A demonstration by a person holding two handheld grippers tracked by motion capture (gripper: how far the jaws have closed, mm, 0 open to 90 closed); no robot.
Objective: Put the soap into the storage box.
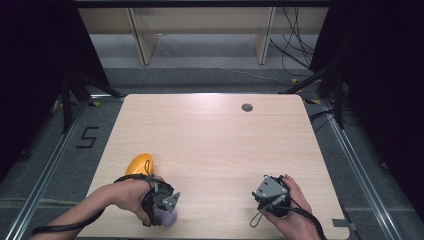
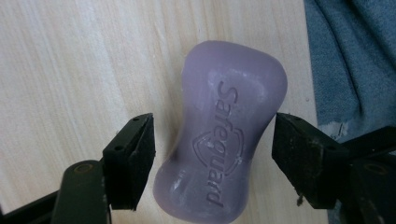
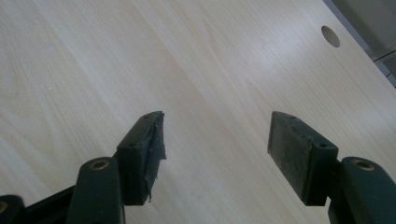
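A yellow rounded plastic object point(image 1: 139, 164) lies just beyond the left gripper point(image 1: 167, 212), at the left of the pale wooden counter point(image 1: 215, 135). A lilac waisted bar of soap point(image 2: 229, 135) rests flat on the counter at its near edge, directly between the left gripper's jaws, which stand apart and are not seen to press on it. The soap's long axis runs along the line of the jaws, so the narrow waist is spanned. The right gripper point(image 3: 217, 140), well to the right of the soap, is held apart and empty over bare wood.

"Safeguard" on purple soap point(image 2: 227, 135); floor "5" point(image 1: 88, 137)
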